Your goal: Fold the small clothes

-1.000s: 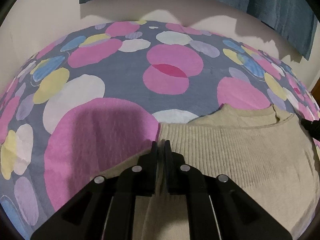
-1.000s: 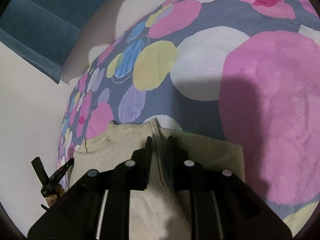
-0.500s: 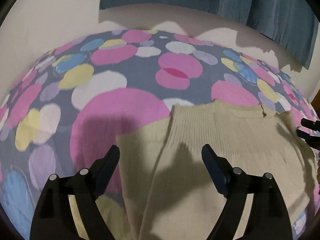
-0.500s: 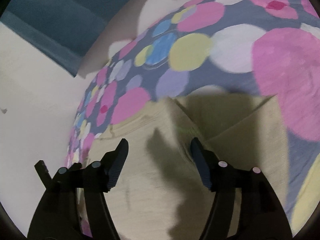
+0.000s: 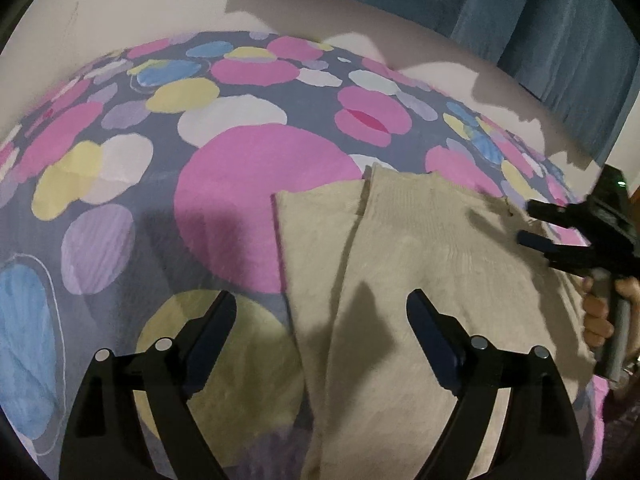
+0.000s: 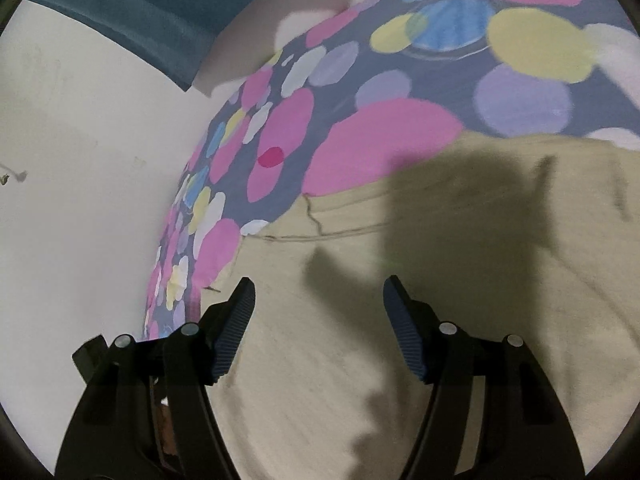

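Tongs [image 5: 320,312] agape above beige sweater [image 5: 420,280]

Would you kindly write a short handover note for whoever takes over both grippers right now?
Left gripper: jaws open, just been opening, nothing between them.
Right gripper: jaws open, just been opening, also empty, above the garment.
The beige knit top lies flat on the spotted bedspread, its left sleeve side folded in over the body.
Done: that side fold, now released.
Left: probably the remaining folds; the far side is too blurred to judge.
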Demonstrator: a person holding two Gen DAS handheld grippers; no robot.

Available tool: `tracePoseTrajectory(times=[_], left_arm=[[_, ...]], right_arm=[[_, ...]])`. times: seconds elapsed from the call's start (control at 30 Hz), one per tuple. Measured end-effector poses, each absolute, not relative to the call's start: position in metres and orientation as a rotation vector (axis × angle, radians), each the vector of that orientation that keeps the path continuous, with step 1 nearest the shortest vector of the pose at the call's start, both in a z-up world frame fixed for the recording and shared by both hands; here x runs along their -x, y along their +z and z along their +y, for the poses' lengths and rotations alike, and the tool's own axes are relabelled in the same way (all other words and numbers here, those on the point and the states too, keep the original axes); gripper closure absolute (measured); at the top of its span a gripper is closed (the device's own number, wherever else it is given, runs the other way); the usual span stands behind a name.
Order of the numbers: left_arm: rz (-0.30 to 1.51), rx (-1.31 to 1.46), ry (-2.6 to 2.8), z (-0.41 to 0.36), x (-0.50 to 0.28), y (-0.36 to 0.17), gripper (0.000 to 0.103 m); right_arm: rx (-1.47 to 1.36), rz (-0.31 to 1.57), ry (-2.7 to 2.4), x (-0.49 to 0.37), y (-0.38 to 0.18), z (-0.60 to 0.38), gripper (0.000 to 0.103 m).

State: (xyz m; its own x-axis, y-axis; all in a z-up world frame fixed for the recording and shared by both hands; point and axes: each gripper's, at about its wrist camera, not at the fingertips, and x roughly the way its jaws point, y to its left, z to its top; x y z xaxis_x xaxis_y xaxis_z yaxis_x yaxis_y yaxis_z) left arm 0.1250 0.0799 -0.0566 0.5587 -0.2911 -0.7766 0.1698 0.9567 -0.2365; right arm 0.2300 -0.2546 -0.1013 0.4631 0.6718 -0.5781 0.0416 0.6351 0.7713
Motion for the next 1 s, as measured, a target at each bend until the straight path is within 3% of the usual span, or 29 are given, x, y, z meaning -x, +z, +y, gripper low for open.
tracePoseTrajectory(times=[0.3, 0.77, 1.0], left_arm=[[0.987, 0.168, -0.289, 0.085, -0.124, -0.076, 0.017], [1.005, 0.154, -0.345, 0.085, -0.127, -0.081, 0.008], [1.036, 0.169, -0.373, 0.086, -0.131, -0.081, 0.005]], right_arm=[[-0.807, 1.064, 0.393, -0.221, -0.105, -0.244, 0.036], [-0.824, 1.018, 0.482, -0.074, -0.075, -0.223, 0.035], [-0.809, 1.034, 0.487, -0.044, -0.101, -0.207, 0.035]])
